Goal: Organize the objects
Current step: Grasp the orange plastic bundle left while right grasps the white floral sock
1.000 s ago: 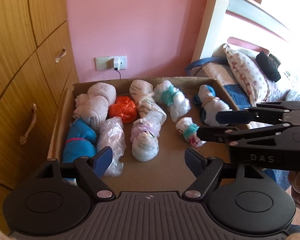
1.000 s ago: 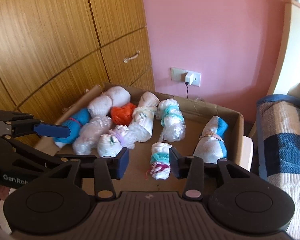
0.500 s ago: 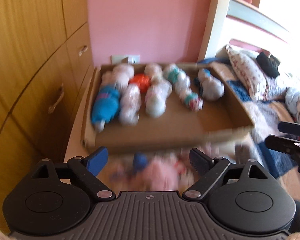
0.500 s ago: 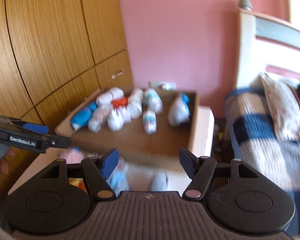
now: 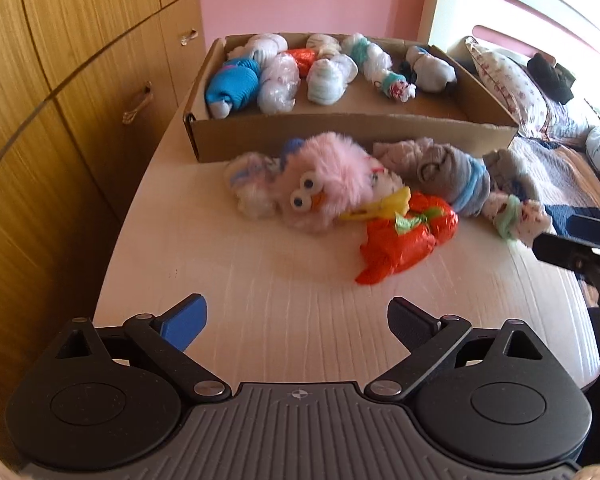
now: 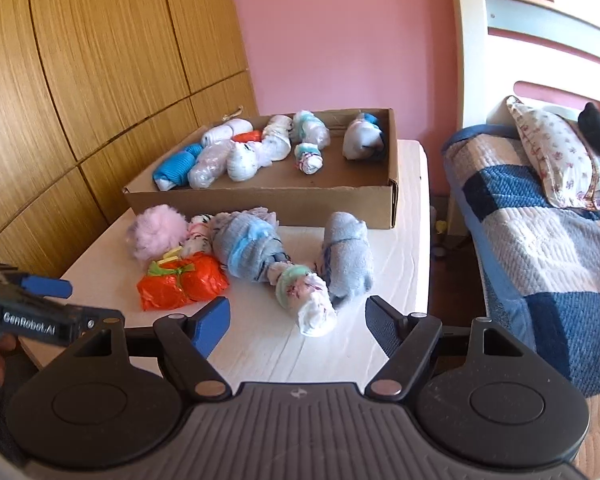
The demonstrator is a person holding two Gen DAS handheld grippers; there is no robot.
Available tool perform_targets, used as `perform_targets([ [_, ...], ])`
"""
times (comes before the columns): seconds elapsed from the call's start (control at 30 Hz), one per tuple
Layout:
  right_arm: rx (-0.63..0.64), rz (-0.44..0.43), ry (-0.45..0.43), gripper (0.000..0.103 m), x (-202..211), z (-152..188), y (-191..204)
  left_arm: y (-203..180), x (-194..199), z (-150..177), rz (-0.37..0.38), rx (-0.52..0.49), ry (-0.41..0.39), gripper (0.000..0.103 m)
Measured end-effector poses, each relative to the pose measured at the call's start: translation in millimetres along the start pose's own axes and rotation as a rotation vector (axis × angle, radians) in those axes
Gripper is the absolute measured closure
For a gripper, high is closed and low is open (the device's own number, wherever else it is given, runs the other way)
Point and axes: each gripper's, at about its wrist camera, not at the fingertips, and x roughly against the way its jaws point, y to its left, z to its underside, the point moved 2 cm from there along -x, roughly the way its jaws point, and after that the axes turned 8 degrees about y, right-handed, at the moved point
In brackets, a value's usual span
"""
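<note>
A cardboard box (image 5: 340,136) at the table's far end holds several rolled bundles; it also shows in the right wrist view (image 6: 260,200). In front of it lie loose items: a pink fluffy toy (image 5: 324,184), an orange plastic bundle (image 5: 404,240), a grey roll with a blue band (image 5: 456,176), a small white-and-green bundle (image 6: 304,296) and a grey sock roll (image 6: 346,252). My left gripper (image 5: 296,322) is open and empty over the table's near part. My right gripper (image 6: 298,326) is open and empty, just short of the white-and-green bundle.
The white table (image 5: 260,280) stands against wooden wardrobe doors (image 5: 60,120) on the left. A bed (image 6: 540,220) with a patchwork quilt and a pillow lies to the right. A pink wall is behind the box.
Both grippers have pulled back from over the box to the table's near end. The loose items in front of the box have come into view. Both stay open.
</note>
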Motion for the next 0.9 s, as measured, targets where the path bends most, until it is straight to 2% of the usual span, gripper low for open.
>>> perform_targets([
  [0.1, -0.008, -0.005, 0.000, 0.036, -3.2, 4.6, -0.7, -3.7, -1.6, -1.0, 0.004, -0.006, -0.002, 0.004],
  [0.2, -0.001, -0.021, 0.005, 0.047, -8.9, 7.1, -0.1, -9.7, -3.4, -5.7, 0.008, -0.020, -0.009, 0.004],
  [0.27, 0.009, -0.011, 0.006, 0.050, -12.9, 7.8, 0.9, -15.8, -6.3, -10.1, 0.009, -0.034, -0.009, 0.004],
  [0.33, 0.020, -0.013, 0.003, 0.065, -15.0, 7.9, 2.2, -22.1, -8.6, -14.9, 0.006, -0.052, -0.012, 0.004],
  [0.5, 0.079, -0.040, 0.022, 0.080, -12.6, 12.8, 13.8, -34.7, -12.0, -26.1, 0.026, -0.068, -0.022, 0.004],
  [0.7, 0.078, -0.060, 0.035, 0.081, 9.5, 20.9, 18.2, -48.9, -19.3, -34.6, 0.059, -0.097, -0.020, 0.007],
  [0.77, 0.068, -0.053, 0.045, 0.080, 9.7, 21.1, 16.5, -51.4, -23.5, -36.6, 0.069, -0.098, -0.011, 0.013],
  [0.83, 0.058, -0.030, 0.058, 0.076, 6.0, 21.5, 14.3, -51.8, -28.8, -37.6, 0.098, -0.086, 0.011, 0.024],
  [0.9, 0.048, -0.016, 0.072, 0.074, 0.7, 21.0, 12.6, -53.6, -29.9, -37.6, 0.105, -0.088, 0.004, 0.025],
])
